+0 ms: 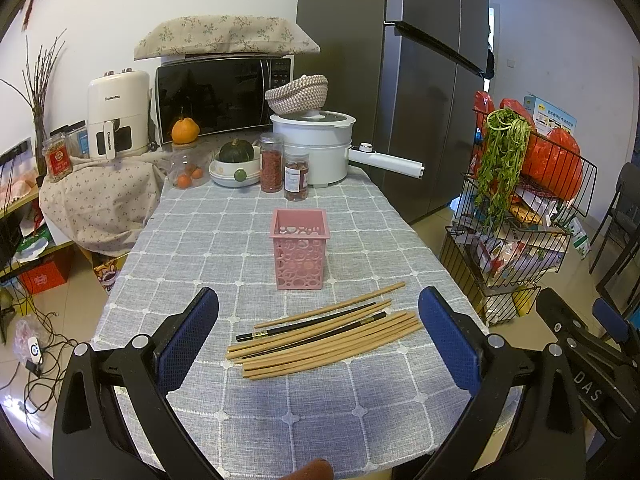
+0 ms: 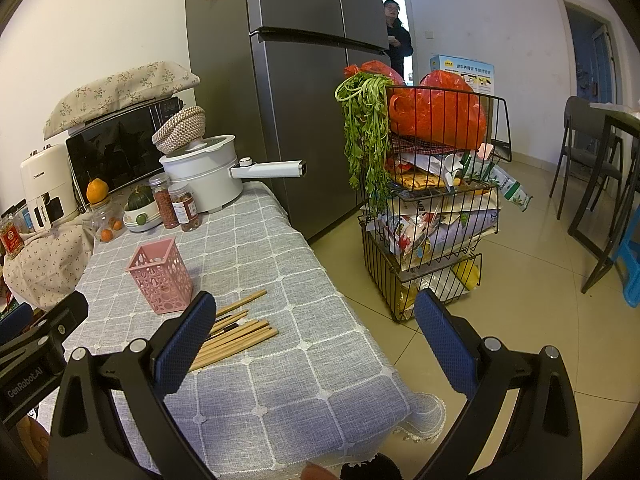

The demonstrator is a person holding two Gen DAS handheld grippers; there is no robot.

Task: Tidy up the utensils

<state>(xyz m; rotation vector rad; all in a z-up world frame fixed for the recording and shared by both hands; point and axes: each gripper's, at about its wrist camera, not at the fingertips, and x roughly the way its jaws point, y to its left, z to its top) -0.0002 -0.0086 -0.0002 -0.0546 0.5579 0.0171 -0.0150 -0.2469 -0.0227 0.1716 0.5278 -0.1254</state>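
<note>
Kitchen clutter is filling the far end of a long bench (image 1: pixel 192 240) draped in a grey checked cloth: a microwave (image 1: pixel 218 96), a white electric pot (image 1: pixel 316 146) and two jars of dried goods (image 1: pixel 282 168) are standing there, with a tall grey fridge (image 1: pixel 400 80) rising behind them.

Toward the near end, a pile of chopsticks (image 1: pixel 326 330) is lying flat on the cloth. Most are pale wood and at least two are black. Their long axis is running across the scene, from near-left to far-right, at a shallow slant. An empty pink perforated holder (image 1: pixel 300 248) is standing upright just beyond the pile, near it but not touching it.

The left tongs (image 1: pixel 319 336) are hovering with their blue-padded fingers spread wide and gripping nothing. The pile is lying directly ahead, between the two pads in that view, though the tongs are probably above the sticks rather than around them; the fisheye makes height hard to judge.

The right tongs (image 2: pixel 310 340) are also spread wide and empty. They are pointing past the bench's right edge toward the floor and a wire rack (image 2: pixel 436 216) of groceries, with the chopsticks off to their left, partly hidden behind the left pad (image 2: pixel 184 344).

The left tongs are the nearer and better aligned. Because the sticks are lying crosswise to their opening, a grasp would likely need the wrist turning so the pads close across the bundle's width.
</note>
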